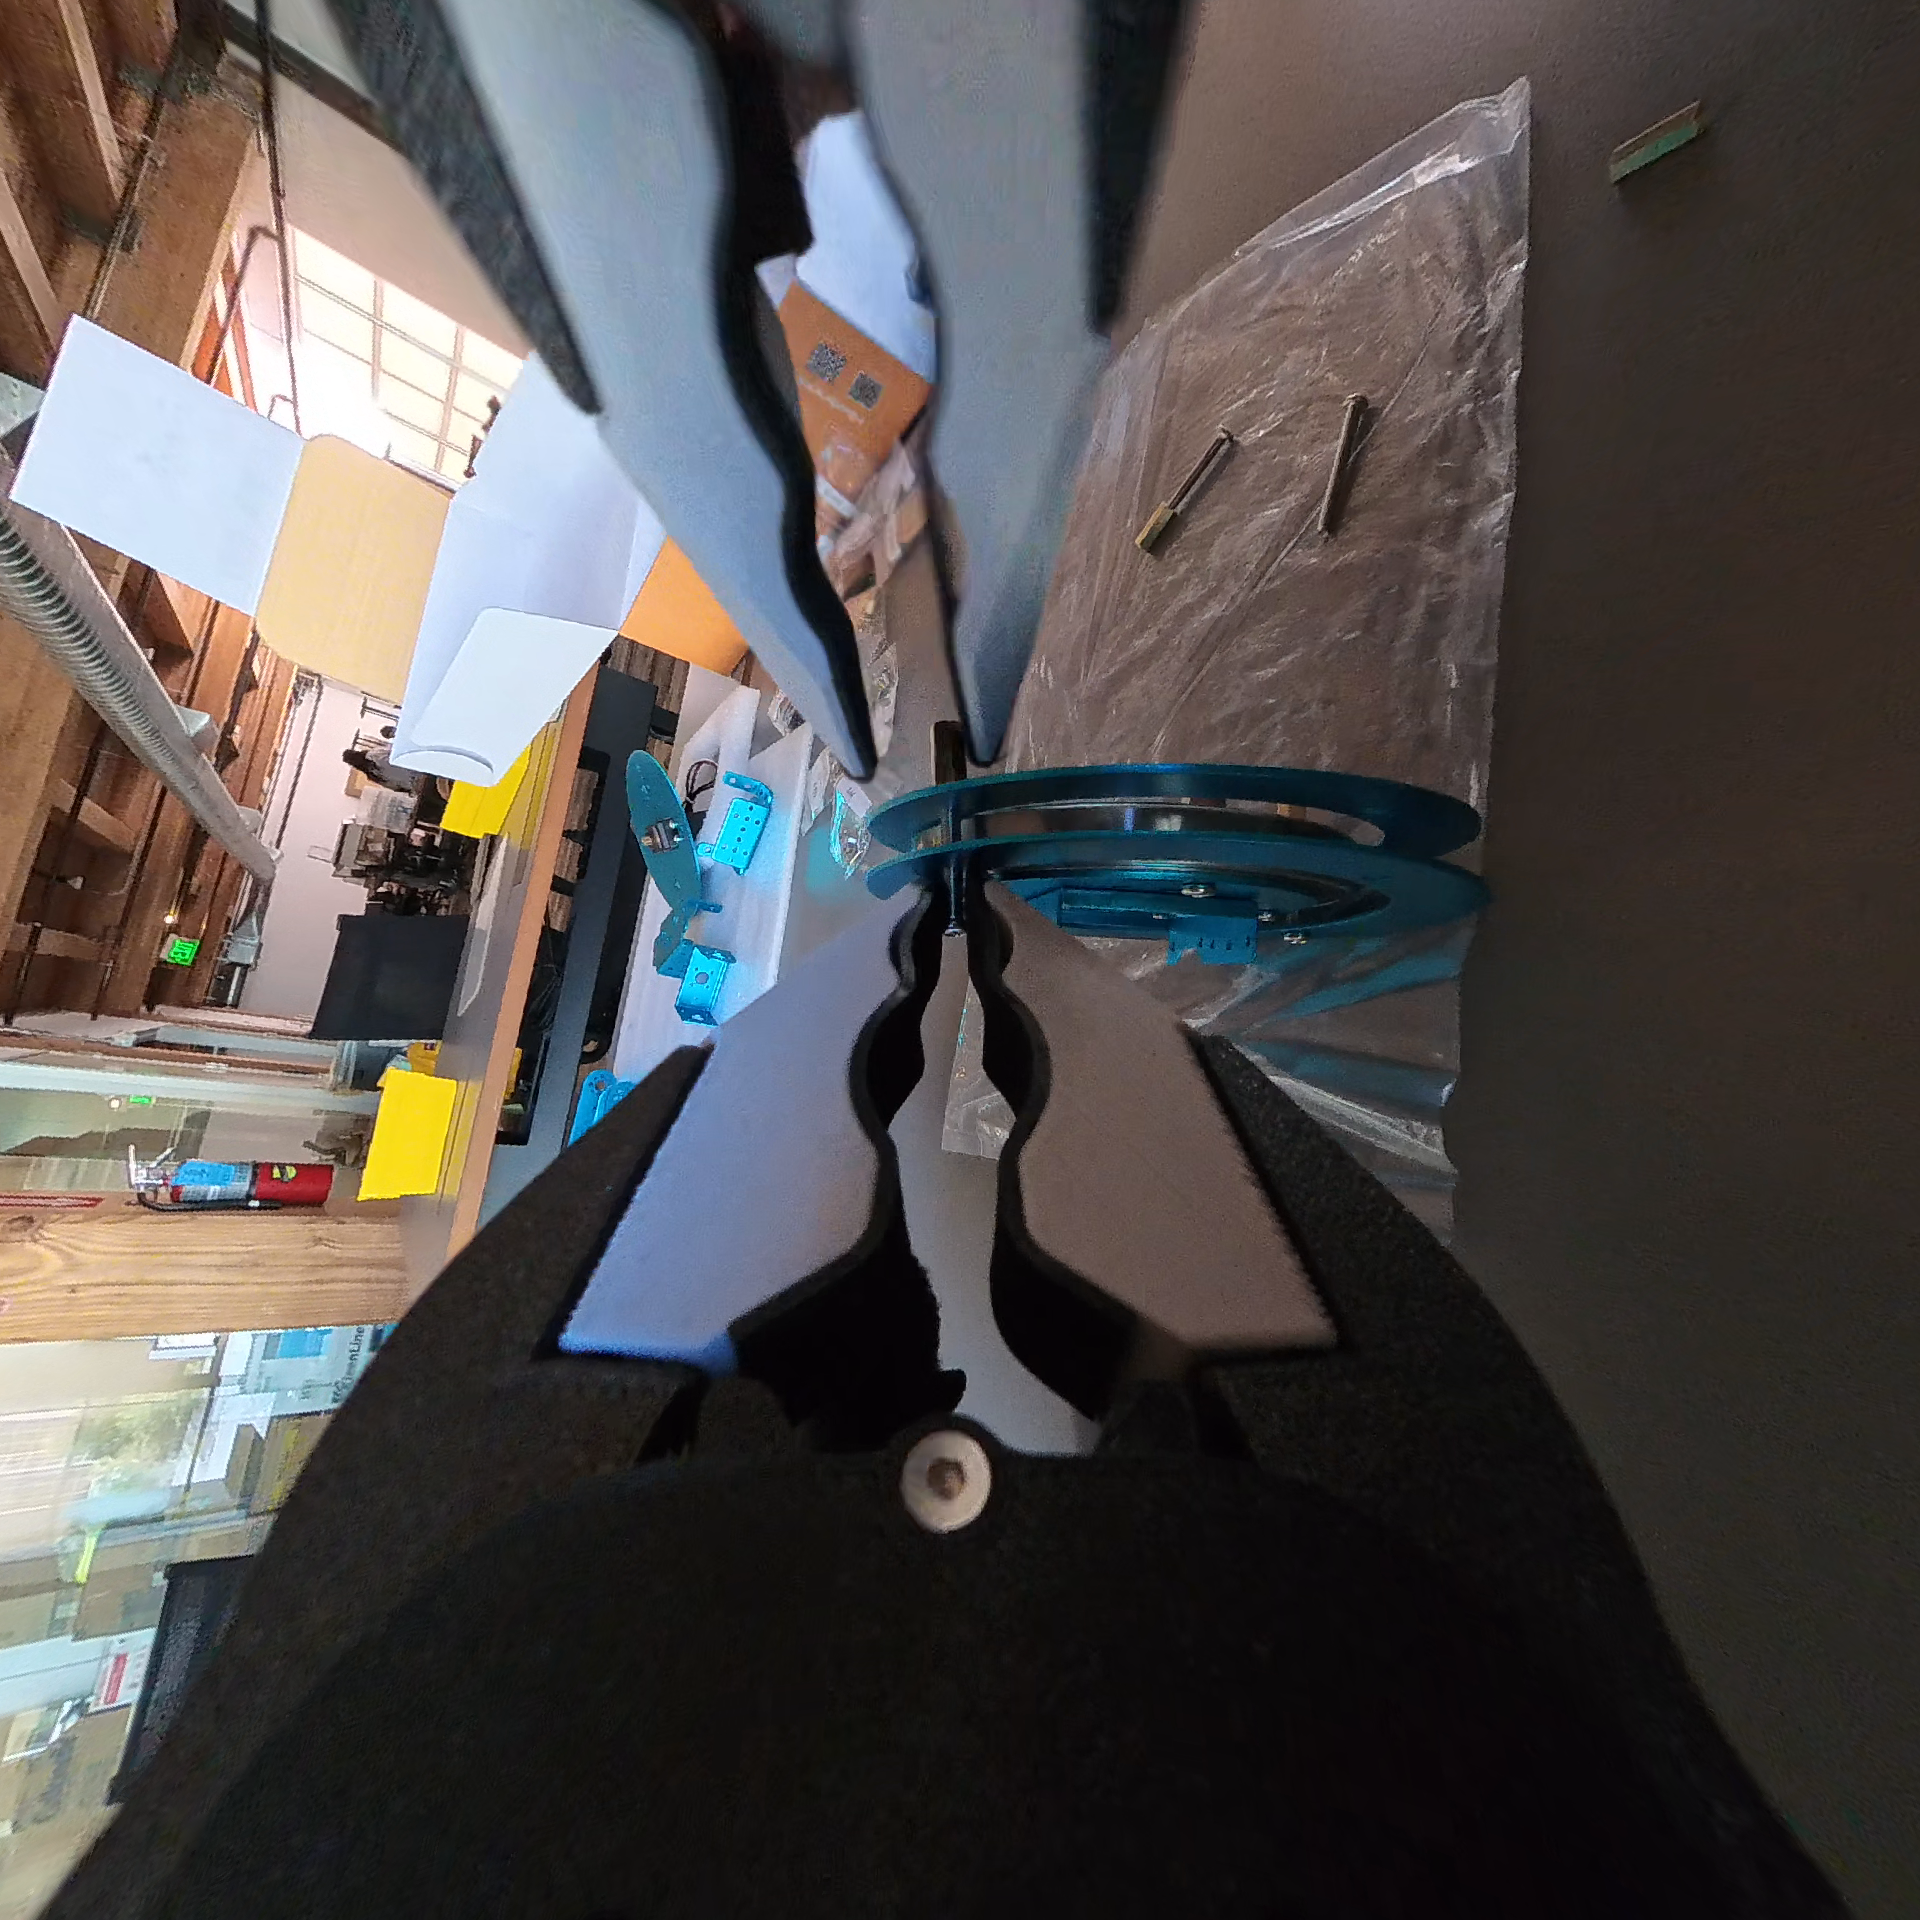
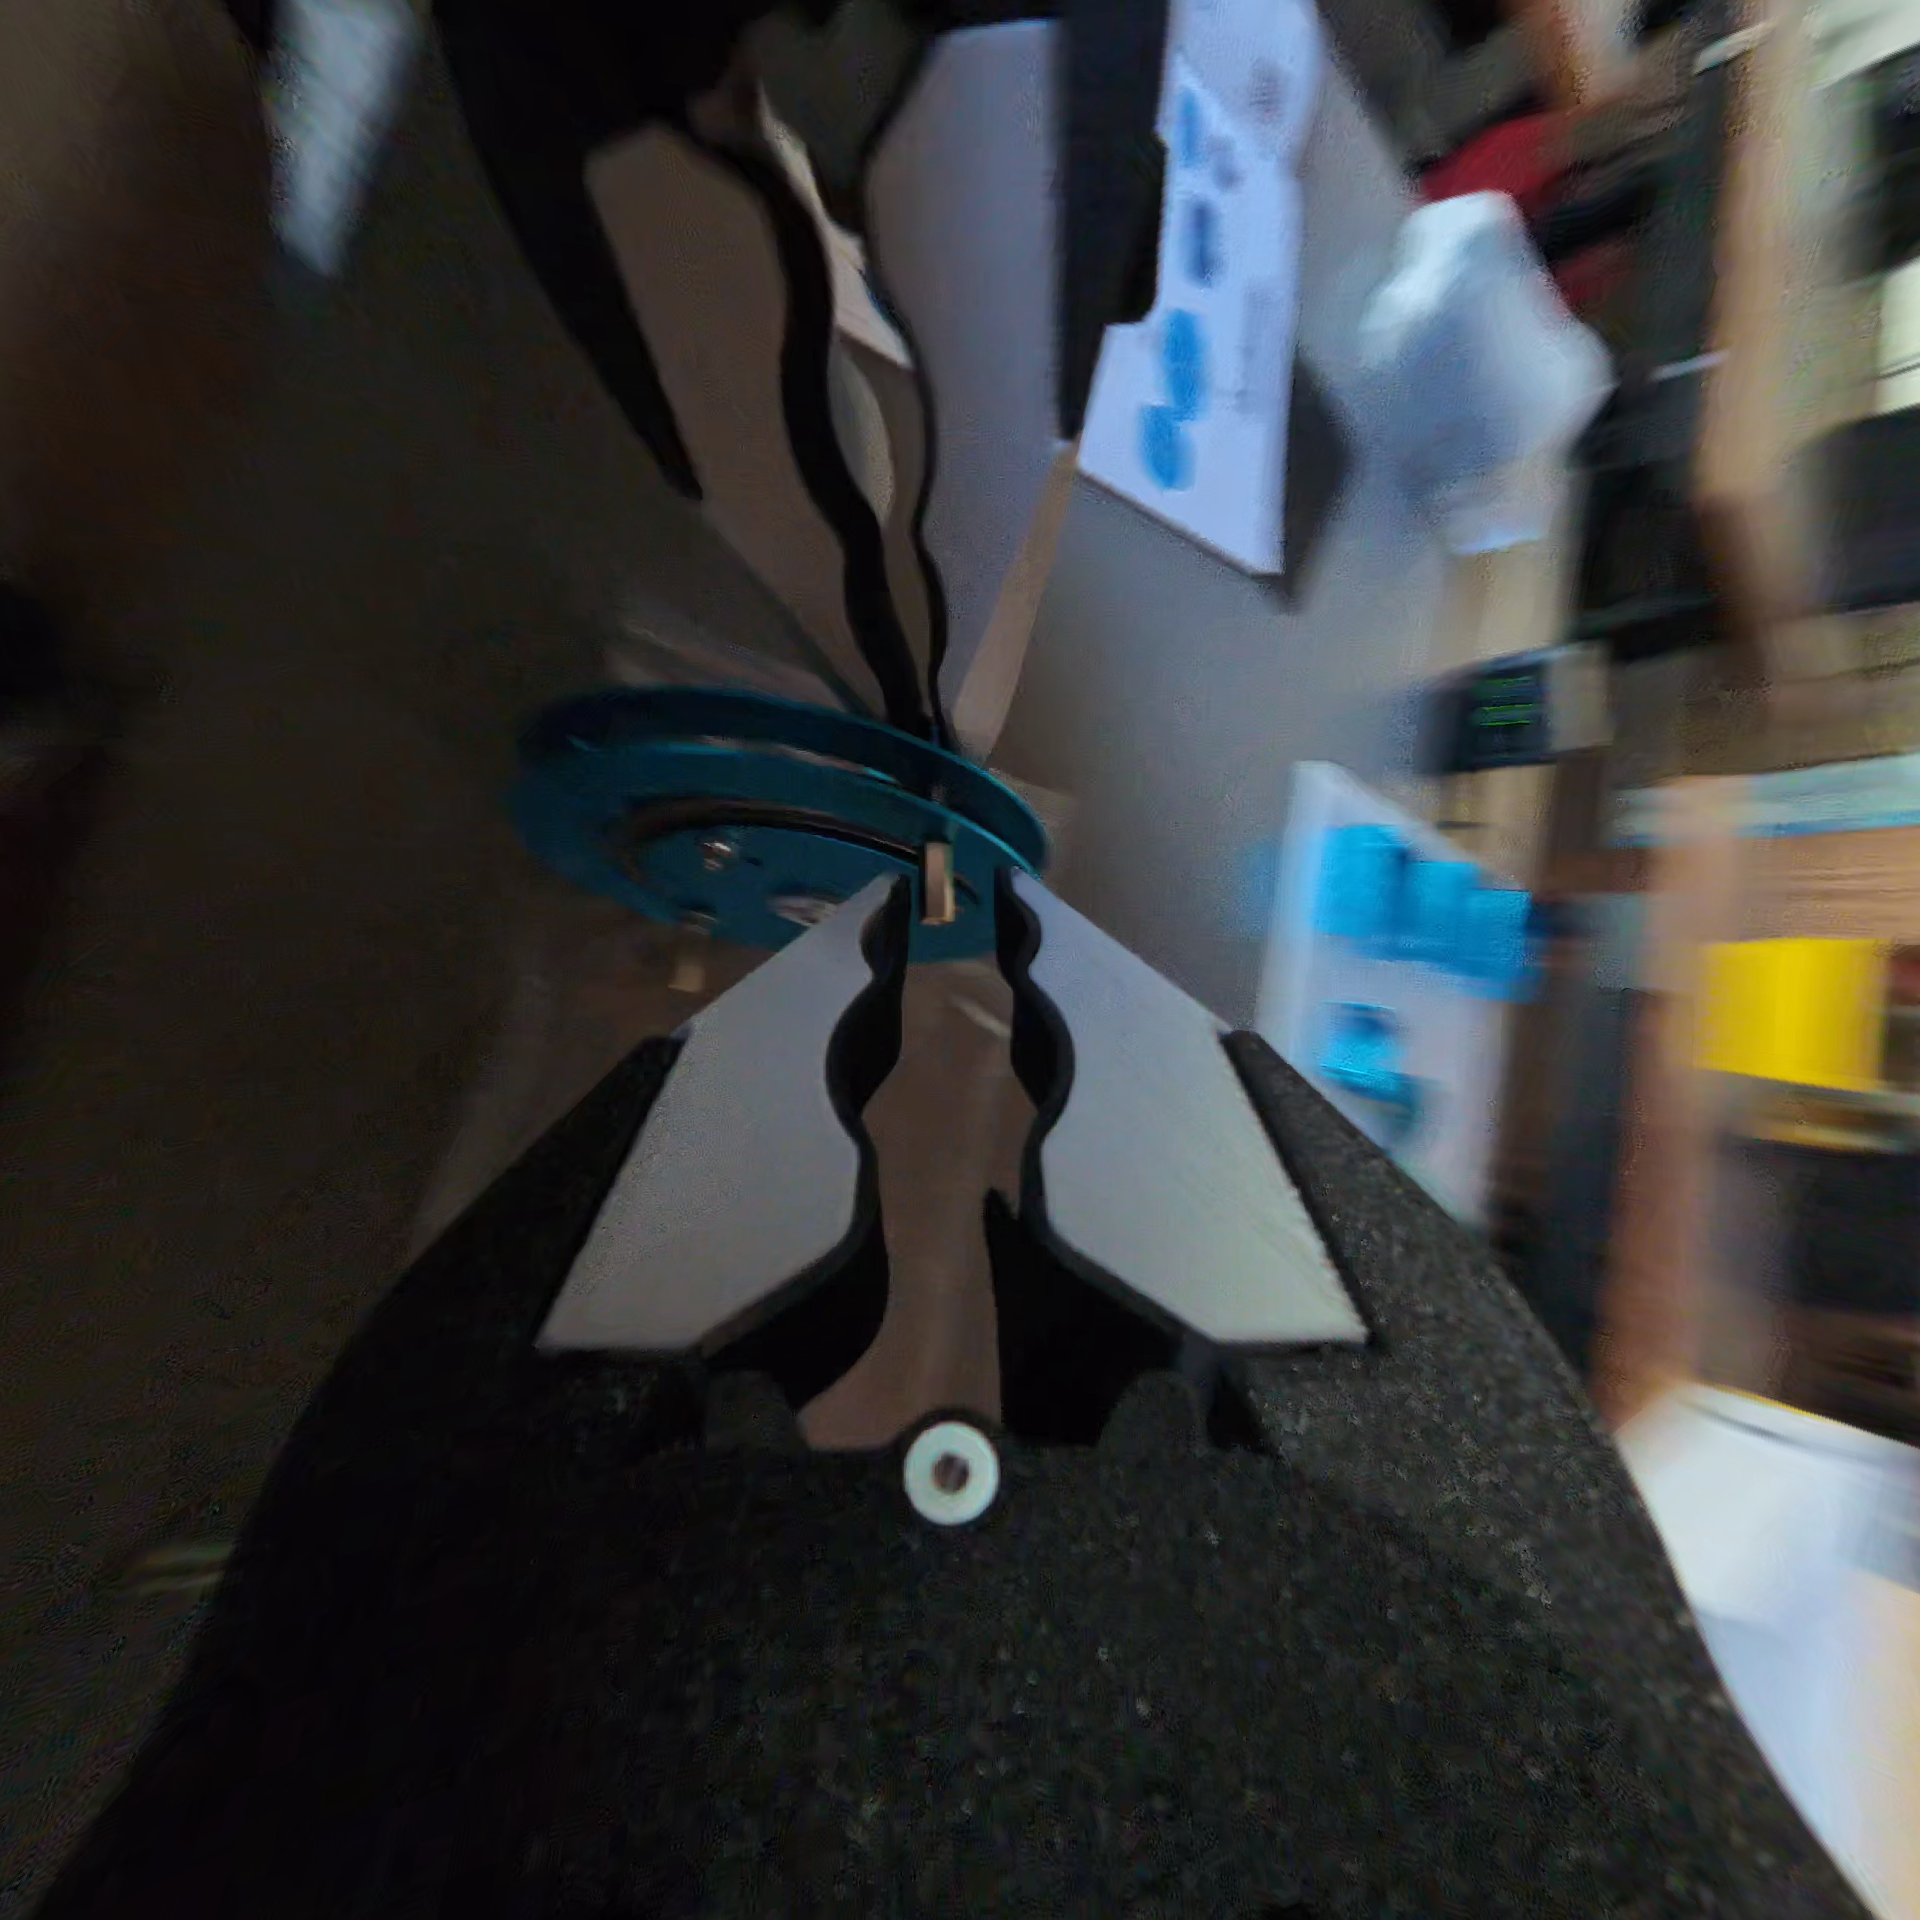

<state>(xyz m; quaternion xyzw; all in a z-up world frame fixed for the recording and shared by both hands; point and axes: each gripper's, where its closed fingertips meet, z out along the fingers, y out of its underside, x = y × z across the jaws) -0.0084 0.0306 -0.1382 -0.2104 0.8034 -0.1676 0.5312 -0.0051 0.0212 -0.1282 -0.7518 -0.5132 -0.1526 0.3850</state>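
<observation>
Two round blue metal plates (image 1: 1195,795), stacked with a gap between them, stand on edge over a clear plastic bag (image 1: 1299,623). My left gripper (image 1: 954,906) is shut on a thin screw (image 1: 954,930) that passes through the plates' rim. My right gripper (image 1: 925,764) comes in from the opposite side. Its jaws stand slightly apart around a short standoff (image 1: 948,740) on that rim. In the blurred right wrist view, the right gripper (image 2: 951,883) straddles the brass standoff (image 2: 940,883) in front of the plates (image 2: 727,769). The left gripper (image 2: 925,727) shows beyond.
Two long brass screws (image 1: 1184,488) (image 1: 1340,462) lie on the bag on the dark table (image 1: 1714,935). A small greenish piece (image 1: 1652,140) lies beyond. A white foam tray (image 1: 769,790) with blue brackets (image 1: 738,826) and an orange booklet (image 1: 852,384) are to the left. Left and right tips are no more than a few centimetres apart.
</observation>
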